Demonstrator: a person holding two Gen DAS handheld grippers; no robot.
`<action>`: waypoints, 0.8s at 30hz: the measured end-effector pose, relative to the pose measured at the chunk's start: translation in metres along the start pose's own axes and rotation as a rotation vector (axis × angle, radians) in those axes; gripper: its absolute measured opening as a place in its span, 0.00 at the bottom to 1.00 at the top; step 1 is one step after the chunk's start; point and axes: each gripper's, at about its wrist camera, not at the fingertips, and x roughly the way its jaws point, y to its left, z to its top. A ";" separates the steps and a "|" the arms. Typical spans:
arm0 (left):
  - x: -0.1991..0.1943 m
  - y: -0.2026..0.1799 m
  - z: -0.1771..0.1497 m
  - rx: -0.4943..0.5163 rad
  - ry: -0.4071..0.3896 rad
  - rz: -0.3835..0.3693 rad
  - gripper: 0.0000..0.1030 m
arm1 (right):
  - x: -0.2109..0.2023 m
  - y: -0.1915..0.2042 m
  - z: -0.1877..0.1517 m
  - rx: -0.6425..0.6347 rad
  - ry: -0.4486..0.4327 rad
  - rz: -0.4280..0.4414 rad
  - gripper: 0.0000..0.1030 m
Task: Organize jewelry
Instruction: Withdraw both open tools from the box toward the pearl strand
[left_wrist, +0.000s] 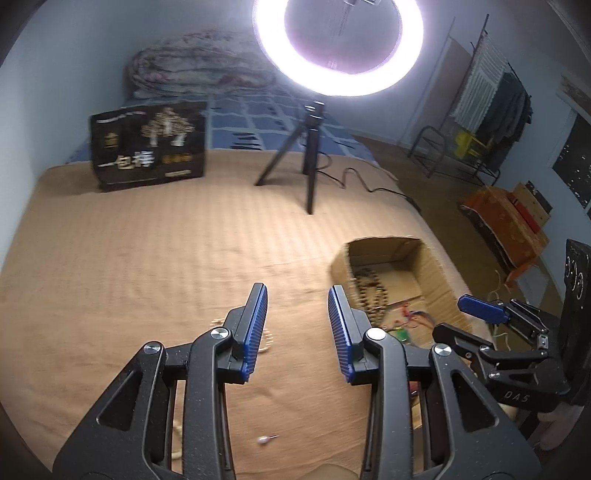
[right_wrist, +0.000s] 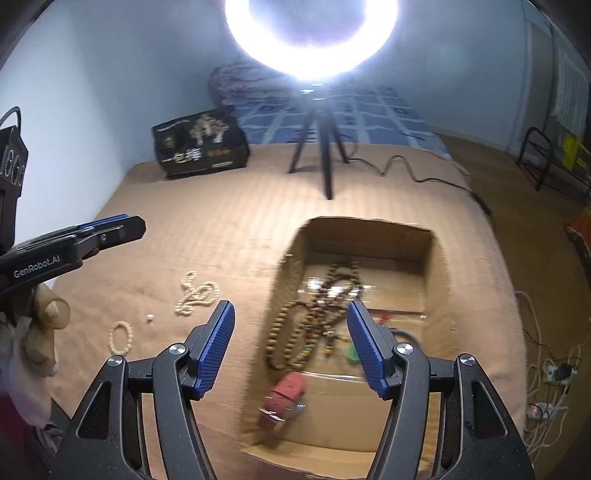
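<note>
Nearest us, our left tongs (left_wrist: 297, 295) stand open and empty over the tan bedspread (left_wrist: 147, 251), a loose pearl pin (left_wrist: 266, 439) lying just below them. Our right tongs (right_wrist: 290, 312), likewise open and empty, hang over the cardboard box (right_wrist: 439, 258), which already holds brown bead strings (right_wrist: 295, 332) and a red band (right_wrist: 286, 398). Left to collect, we judge: cream necklace (right_wrist: 195, 293), cream bracelet (right_wrist: 120, 336), both beside the box, within reach.

A home bedroom: bed (left_wrist: 184, 240) (tan-covered), folded quilt (left_wrist: 195, 59), clothes rack (left_wrist: 495, 110).
</note>
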 end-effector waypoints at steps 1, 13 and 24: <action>-0.004 0.007 -0.001 -0.001 -0.004 0.009 0.33 | 0.003 0.005 0.000 -0.005 0.004 0.016 0.62; -0.028 0.082 -0.027 -0.096 0.041 0.071 0.33 | 0.028 0.054 0.001 -0.069 0.048 0.111 0.67; -0.021 0.128 -0.081 -0.157 0.153 0.104 0.33 | 0.058 0.093 -0.021 -0.122 0.174 0.211 0.67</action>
